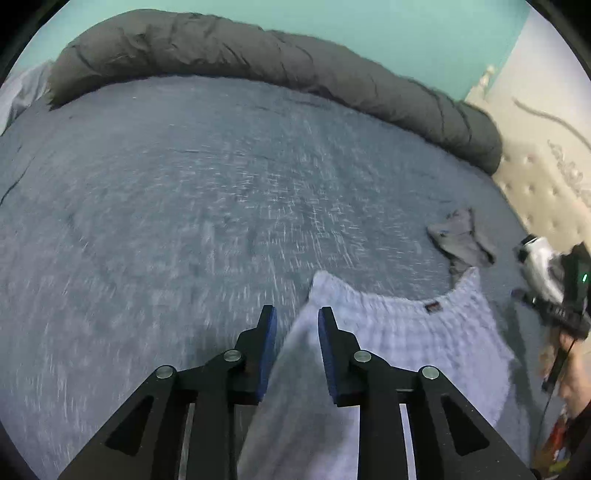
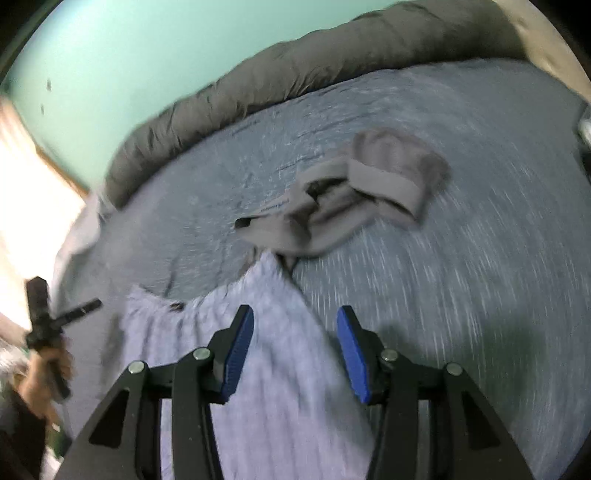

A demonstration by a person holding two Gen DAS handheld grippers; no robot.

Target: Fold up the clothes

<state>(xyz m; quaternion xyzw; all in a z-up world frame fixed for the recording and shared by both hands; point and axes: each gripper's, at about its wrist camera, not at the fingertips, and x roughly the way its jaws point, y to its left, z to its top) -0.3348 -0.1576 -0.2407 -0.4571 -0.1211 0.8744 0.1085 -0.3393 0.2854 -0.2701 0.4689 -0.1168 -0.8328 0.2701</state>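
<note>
**Bed inspection: pale garment released, both claws apart**

Mint-green wall (image 1: 369, 33) backs a bed covered in a blue-grey heathered bedspread (image 1: 184, 203); motion blur smears its weave into streaks in both views. A long dark-grey rolled duvet (image 1: 258, 59), puffy and creased, runs along the far edge. A beige tufted headboard (image 1: 535, 192) shows at the right of the left wrist view, partly cut off by the lens rim.

The pale lavender garment (image 1: 399, 332), soft with a gathered elastic waistband and a small dark label, lies flat on the near part of the bed. Its lower part is hidden behind the gripper frames, so its full shape cannot be made out.

Beyond it, touching its far corner, lies a crumpled grey garment (image 2: 351, 199) with a wide band; printed lettering on it is too blurred to read.

The left gripper (image 1: 297, 336) has its blue pads narrowly apart above the lavender cloth's left edge, gripping nothing. The right gripper (image 2: 295, 347) stands wider, over the cloth's right edge, also holding nothing. A hand (image 2: 51, 369) on the left handle is blurred.
</note>
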